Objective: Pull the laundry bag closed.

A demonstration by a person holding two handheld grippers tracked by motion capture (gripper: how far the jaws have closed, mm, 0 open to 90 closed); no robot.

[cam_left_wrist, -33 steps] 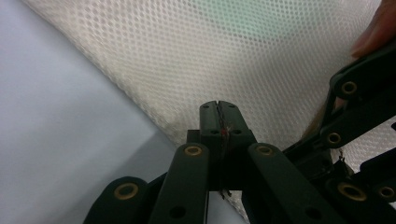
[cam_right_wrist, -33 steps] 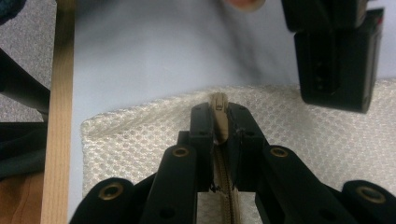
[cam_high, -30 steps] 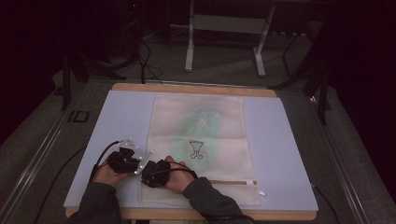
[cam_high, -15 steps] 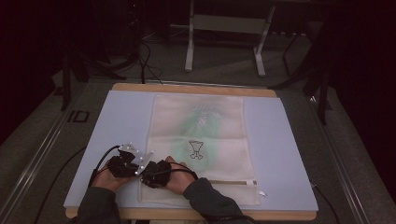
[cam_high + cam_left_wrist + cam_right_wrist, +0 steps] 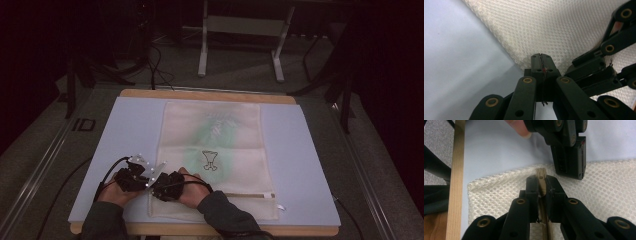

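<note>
Mesh laundry bag (image 5: 215, 150) lies flat on the pale blue surface (image 5: 130, 130), long axis running away from the person, with a green tint and a small dark printed figure near its middle. Its zipper (image 5: 247, 195) runs along the near end, parallel to the wooden front edge (image 5: 455, 182) of the surface.

Left gripper (image 5: 540, 60) and right gripper (image 5: 167, 186) sit side by side, touching or nearly so, at the bag's near left corner.

Left gripper: fingers closed all the way, tips pinching the mesh right at the bag's edge, where the fabric meets the blue surface. A thin fold of mesh sits between the tips.

Right gripper: fingers closed on the beige zipper pull (image 5: 541, 176), which sticks out just past the tips; the zipper tape runs back between the fingers toward the camera. In the right gripper view the left gripper presses down on the mesh just beside the pull, with a fingertip (image 5: 517, 128) of the left hand behind it.
</note>
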